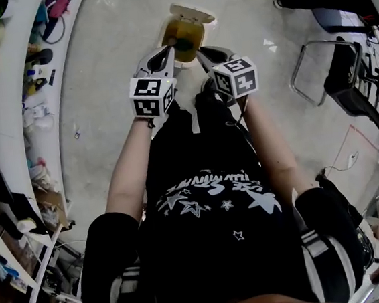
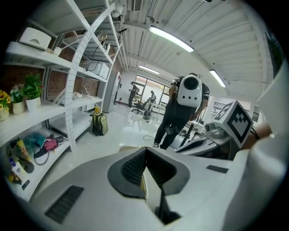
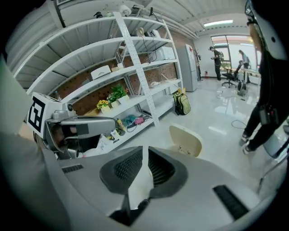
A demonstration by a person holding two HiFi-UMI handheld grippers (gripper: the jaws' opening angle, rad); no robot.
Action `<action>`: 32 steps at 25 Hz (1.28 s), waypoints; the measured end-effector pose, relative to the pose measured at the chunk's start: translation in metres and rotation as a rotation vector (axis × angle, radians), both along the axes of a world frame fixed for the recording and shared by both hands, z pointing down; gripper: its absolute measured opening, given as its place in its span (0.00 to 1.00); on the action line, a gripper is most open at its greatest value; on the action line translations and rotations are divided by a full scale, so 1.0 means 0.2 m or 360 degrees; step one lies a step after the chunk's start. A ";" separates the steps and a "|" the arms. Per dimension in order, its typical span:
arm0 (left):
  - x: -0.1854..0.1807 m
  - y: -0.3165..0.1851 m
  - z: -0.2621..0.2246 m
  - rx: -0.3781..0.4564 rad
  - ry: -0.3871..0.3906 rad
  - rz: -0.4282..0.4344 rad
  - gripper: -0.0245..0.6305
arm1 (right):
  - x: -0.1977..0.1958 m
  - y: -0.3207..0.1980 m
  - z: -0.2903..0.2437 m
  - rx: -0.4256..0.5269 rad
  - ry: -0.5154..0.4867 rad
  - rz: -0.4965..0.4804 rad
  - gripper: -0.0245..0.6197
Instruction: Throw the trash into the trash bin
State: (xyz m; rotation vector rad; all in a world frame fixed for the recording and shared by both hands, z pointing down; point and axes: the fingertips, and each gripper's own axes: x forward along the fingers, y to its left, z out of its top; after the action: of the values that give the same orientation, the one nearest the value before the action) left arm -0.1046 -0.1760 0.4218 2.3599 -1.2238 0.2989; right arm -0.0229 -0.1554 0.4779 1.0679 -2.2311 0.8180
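The white trash bin [image 1: 183,35] stands on the floor in front of the person, lid up, with a yellow-brown inside. Both grippers hang over its near rim in the head view. My left gripper [image 1: 167,49] is on the left; in the left gripper view its tips [image 2: 144,152] meet with nothing visible between them. My right gripper [image 1: 200,51] is on the right; in the right gripper view [image 3: 145,151] only a narrow slit parts its jaws, and floor shows through it. The bin's cream lid [image 3: 186,140] rises just beyond the right jaws. No trash shows in either gripper.
White shelves [image 1: 12,132] full of small items curve along the left. A metal-framed chair [image 1: 343,77] stands at the right. In the left gripper view a person with a white backpack [image 2: 185,103] stands ahead, and a green bag [image 2: 99,124] sits by the shelving.
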 end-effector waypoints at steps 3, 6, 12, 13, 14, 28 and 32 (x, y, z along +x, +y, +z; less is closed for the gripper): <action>-0.01 0.02 -0.06 0.0012 -0.0001 -0.0008 0.05 | -0.03 0.04 -0.07 0.0023 0.0011 -0.0043 0.09; -0.02 0.02 -0.14 0.0039 -0.0009 -0.0040 0.05 | -0.06 0.06 -0.15 0.0030 -0.0004 -0.0092 0.08; 0.00 0.07 -0.24 0.0107 -0.0029 -0.0146 0.05 | -0.02 0.08 -0.22 0.0064 -0.0087 -0.0153 0.07; 0.01 0.08 -0.26 0.0116 -0.0033 -0.0162 0.05 | 0.00 0.09 -0.24 0.0076 -0.0087 -0.0165 0.05; 0.01 0.11 -0.28 0.0124 -0.0038 -0.0175 0.05 | 0.01 0.09 -0.26 0.0089 -0.0093 -0.0171 0.05; 0.21 0.48 -0.49 0.0247 -0.0086 -0.0303 0.05 | 0.31 0.40 -0.45 0.0217 -0.0145 -0.0261 0.05; 0.31 0.59 -0.52 0.0263 -0.0073 -0.0316 0.05 | 0.41 0.51 -0.50 0.0242 -0.0162 -0.0266 0.05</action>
State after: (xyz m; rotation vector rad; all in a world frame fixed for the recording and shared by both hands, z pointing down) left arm -0.0428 -0.0573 0.3178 2.3536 -1.5453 0.1940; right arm 0.0596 -0.0530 0.3774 0.9095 -2.4632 0.6538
